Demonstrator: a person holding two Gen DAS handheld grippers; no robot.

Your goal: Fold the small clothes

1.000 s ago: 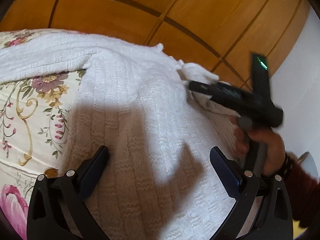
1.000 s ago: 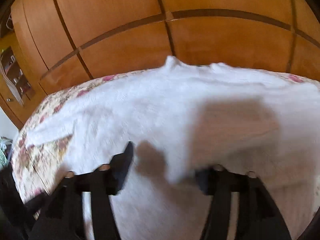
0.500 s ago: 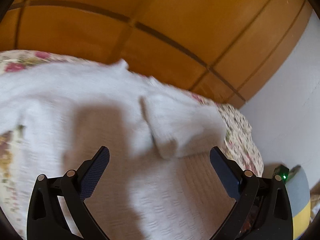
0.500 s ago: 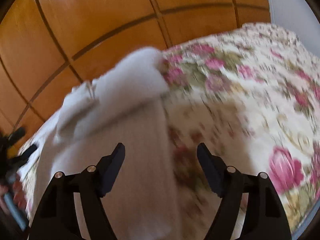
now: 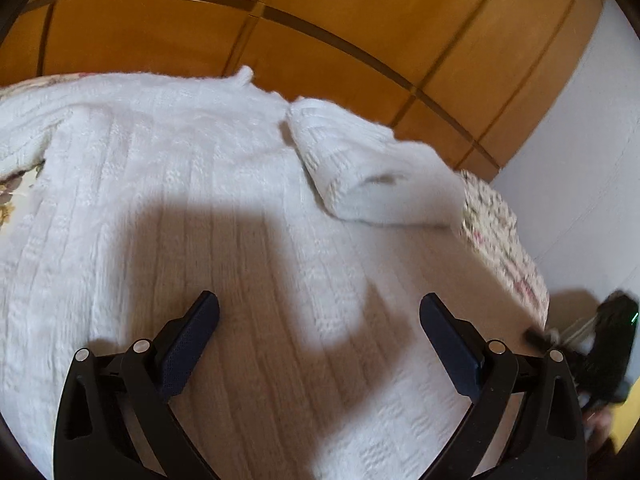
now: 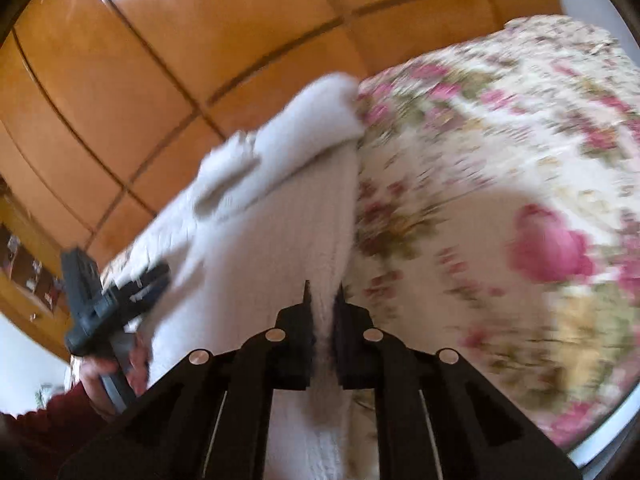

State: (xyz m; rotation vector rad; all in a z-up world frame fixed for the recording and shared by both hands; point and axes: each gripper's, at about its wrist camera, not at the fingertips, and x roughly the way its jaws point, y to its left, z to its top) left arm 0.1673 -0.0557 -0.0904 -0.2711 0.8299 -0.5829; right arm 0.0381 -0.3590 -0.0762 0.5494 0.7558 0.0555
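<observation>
A white knitted sweater (image 5: pixel 180 180) lies spread on a flowered bedspread, with one sleeve (image 5: pixel 372 176) folded in over its body. My left gripper (image 5: pixel 318 298) hovers open just above the sweater's body, nothing between its fingers. In the right wrist view, my right gripper (image 6: pixel 323 292) is shut on the sweater's (image 6: pixel 280 240) right side edge, and white knit shows pinched between the pads. The left gripper (image 6: pixel 156 276) appears there at the left, held by a hand (image 6: pixel 104 372) in a dark red sleeve.
The flowered bedspread (image 6: pixel 500 200) stretches right of the sweater to the bed's edge. Wooden wardrobe doors (image 5: pixel 320 20) stand close behind the bed. A pale wall (image 5: pixel 580 160) lies to the right.
My right gripper left the folded sleeve, swung to the sweater's side edge and shut on it. The left gripper slid sideways over the body and stayed open.
</observation>
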